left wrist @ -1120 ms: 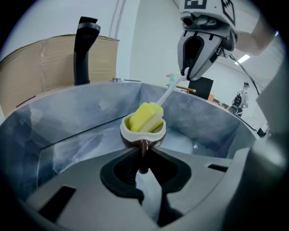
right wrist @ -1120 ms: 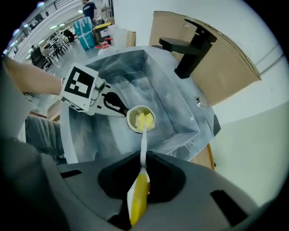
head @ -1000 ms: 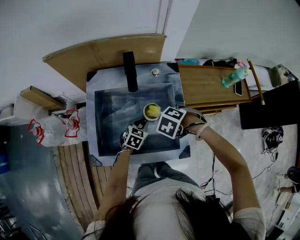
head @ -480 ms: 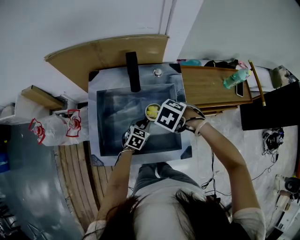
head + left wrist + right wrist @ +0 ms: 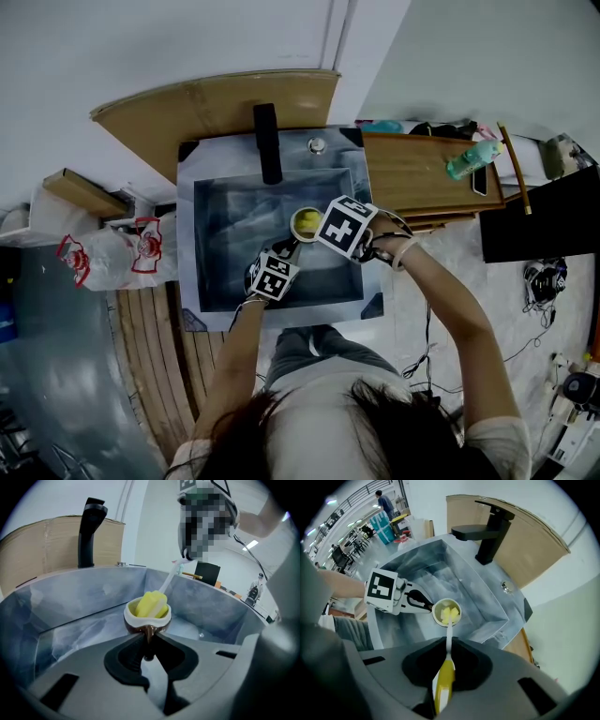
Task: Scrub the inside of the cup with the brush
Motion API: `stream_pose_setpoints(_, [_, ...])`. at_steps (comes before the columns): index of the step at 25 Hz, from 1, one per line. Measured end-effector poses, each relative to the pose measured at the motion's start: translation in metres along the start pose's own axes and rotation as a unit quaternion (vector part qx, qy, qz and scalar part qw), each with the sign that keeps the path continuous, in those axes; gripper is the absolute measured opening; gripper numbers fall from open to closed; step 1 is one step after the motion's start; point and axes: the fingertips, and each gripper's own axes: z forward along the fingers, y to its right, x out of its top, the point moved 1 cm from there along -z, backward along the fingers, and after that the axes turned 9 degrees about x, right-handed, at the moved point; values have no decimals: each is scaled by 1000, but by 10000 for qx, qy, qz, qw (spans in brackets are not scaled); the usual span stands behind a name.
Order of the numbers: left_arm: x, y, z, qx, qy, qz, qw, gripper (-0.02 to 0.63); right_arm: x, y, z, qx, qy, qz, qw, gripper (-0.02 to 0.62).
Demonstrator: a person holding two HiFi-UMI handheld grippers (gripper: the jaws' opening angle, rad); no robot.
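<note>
**Sink station: one cup, one brush, two grippers**

Left gripper (image 5: 149,641): jaws clamped on the brown handle of the one cup (image 5: 136,618), whose lower body is hidden behind them. Right gripper (image 5: 448,645): jaws closed on the one brush (image 5: 444,681), its handle end cut off by the frame. The brush's yellow sponge head sits inside the cup, hiding its bottom. The cup is held within the one grey sink (image 5: 214,234). One black faucet (image 5: 267,141) stands behind.
</note>
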Motion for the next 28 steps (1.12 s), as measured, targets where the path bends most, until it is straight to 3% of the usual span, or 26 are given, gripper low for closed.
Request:
stream_pose_setpoints(8, [0, -1, 0, 43, -4, 17, 10000, 66, 5, -19, -3, 363, -5, -279, 9990, 51])
stream_pose_setpoints(17, [0, 0, 0, -29, 42, -12, 10000, 66, 23, 2, -15, 366, 572, 284, 9973, 49])
stream_pose_setpoints(24, [1, 0, 1, -26, 106, -14, 9999, 66, 7, 9, -2, 213, 306, 413, 9985, 49])
stream_pose_setpoints(28, [0, 0, 1, 0, 147, 1, 9999, 66, 0, -1, -2, 234, 86, 167, 9996, 49])
